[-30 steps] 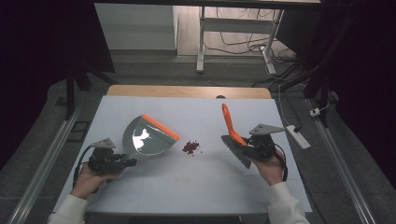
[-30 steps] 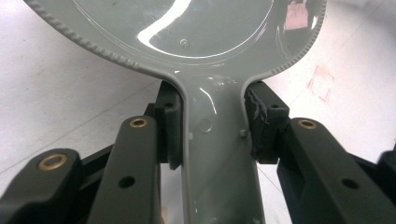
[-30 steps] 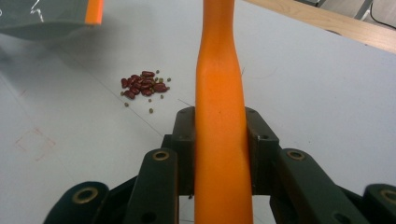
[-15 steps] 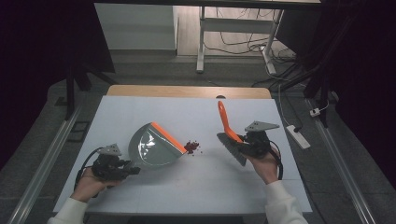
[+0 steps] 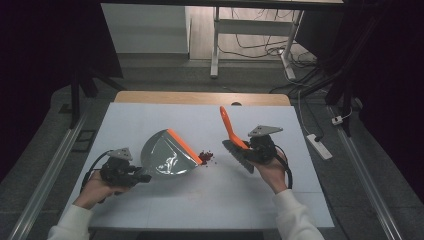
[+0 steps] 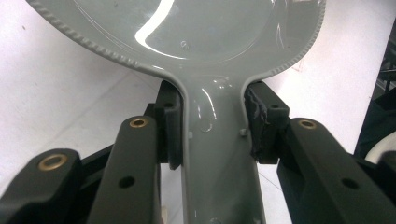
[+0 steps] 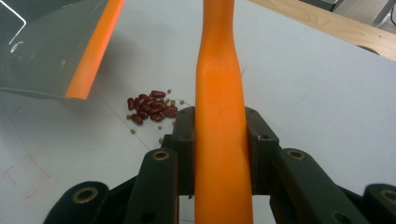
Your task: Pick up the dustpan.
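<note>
A white sheet (image 5: pixel 150 120) covers nearly all of the counter (image 5: pixel 200 97), leaving a strip of bare wood along the far edge. A small dark round spot (image 5: pixel 236 104) sits at that strip, right of its middle. On the grey floor (image 5: pixel 325 100) beyond the far edge stands a white metal frame (image 5: pixel 216 45) with loose cables (image 5: pixel 250 47) trailing under it. A white power strip (image 5: pixel 318 146) lies on the floor beside the counter's right edge.

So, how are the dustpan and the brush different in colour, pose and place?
The dustpan is grey with an orange lip; the brush has an all-orange handle. The dustpan's lip sits right by the red beans, while the brush is apart from them, handle pointing up and away. The left gripper clamps the dustpan, the right gripper the brush. Both are held by their handles.
</note>
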A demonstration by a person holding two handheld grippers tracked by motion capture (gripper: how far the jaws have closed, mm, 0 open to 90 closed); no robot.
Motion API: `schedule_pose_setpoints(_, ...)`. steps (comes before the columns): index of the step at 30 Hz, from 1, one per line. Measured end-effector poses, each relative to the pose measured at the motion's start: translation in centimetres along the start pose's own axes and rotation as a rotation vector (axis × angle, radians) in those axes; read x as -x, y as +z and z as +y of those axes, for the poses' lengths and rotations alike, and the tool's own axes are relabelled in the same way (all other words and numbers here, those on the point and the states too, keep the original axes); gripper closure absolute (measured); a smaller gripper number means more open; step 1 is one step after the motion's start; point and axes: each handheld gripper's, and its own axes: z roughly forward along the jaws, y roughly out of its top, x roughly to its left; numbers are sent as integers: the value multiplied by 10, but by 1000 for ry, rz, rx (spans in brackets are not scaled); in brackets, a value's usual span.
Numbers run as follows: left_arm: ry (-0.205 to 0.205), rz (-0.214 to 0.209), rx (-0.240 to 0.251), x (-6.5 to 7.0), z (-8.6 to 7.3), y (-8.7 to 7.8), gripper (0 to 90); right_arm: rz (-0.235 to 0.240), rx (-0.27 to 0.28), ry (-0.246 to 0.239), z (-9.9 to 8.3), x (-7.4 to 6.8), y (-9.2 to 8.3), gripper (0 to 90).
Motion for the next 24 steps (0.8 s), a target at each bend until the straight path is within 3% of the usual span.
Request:
schedule_pose_setpoints(10,28,-26,-37,6,-1,4,615,8,-9,-4,10,-3,20,700)
schedule_pose_setpoints(17,55,-12,-114,11,-5,11,615,9,-30,-5,10,-3,32,701)
schedule_pose_setpoints(24,61,-42,-134,12,-4,15,615,3,-42,-12,12,-2,39,701)
